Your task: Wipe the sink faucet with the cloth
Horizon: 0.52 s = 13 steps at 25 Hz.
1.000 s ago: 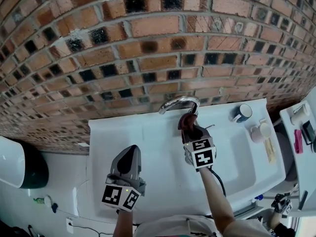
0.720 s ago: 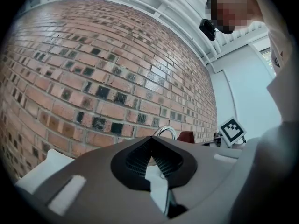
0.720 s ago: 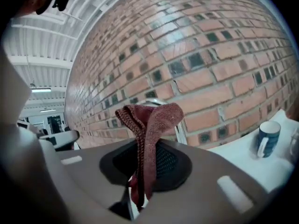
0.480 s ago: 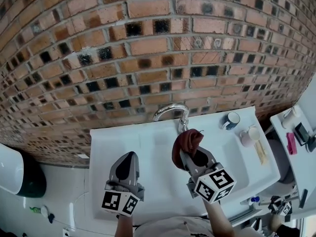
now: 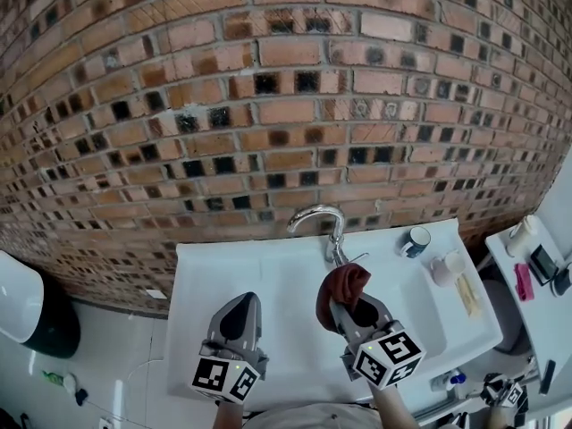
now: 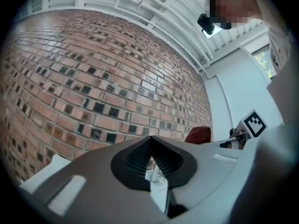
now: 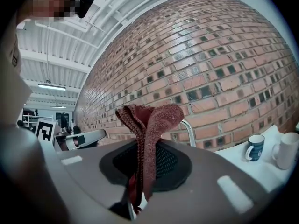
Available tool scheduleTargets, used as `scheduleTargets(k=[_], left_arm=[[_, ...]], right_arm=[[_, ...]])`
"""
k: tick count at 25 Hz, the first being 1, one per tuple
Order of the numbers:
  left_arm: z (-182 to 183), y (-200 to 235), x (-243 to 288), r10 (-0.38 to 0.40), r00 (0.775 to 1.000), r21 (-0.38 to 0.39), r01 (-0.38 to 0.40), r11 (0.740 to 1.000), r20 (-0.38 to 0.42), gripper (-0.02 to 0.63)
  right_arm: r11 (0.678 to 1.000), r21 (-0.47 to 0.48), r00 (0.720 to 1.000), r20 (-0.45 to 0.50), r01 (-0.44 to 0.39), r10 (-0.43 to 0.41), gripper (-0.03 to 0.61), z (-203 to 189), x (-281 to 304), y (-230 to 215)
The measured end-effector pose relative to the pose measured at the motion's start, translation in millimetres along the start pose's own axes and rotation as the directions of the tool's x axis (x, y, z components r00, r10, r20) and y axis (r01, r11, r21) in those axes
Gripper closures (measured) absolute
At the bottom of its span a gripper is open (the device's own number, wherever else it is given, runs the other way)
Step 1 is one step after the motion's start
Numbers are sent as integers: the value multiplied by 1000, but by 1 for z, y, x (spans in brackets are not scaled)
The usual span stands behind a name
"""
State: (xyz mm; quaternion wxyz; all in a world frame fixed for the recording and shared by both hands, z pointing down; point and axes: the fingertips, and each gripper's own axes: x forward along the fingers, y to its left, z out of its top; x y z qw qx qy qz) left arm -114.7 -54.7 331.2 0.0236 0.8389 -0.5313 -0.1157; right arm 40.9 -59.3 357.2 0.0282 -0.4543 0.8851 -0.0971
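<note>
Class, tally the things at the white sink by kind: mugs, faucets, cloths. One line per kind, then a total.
mugs: 2 (dark blue mug, pale mug)
faucet: 1
cloth: 1
total: 4

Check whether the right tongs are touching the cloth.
Touching. The right gripper view shows the right tongs shut on the cloth, which stands up between them.

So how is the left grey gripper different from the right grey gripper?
The right grey gripper pinches a dark red cloth; the left grey gripper has its jaws together on nothing. The right grey gripper is close to the curved chrome faucet; the left grey gripper is off to the side, over the white sink. Both carry black-and-white marker cubes.
</note>
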Motion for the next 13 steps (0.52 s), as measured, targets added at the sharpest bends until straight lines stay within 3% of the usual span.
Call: scheduleTargets(k=[8, 13], left_arm=[[16, 4, 9, -15, 1000, 11, 15, 1000, 27, 612], [10, -4, 7, -18, 1000, 2, 18, 1000, 5, 612]], right_arm=[[1000, -24, 1000, 19, 1, -1, 532, 14, 7, 4], [999, -35, 1000, 2, -13, 13, 532, 13, 0, 10]])
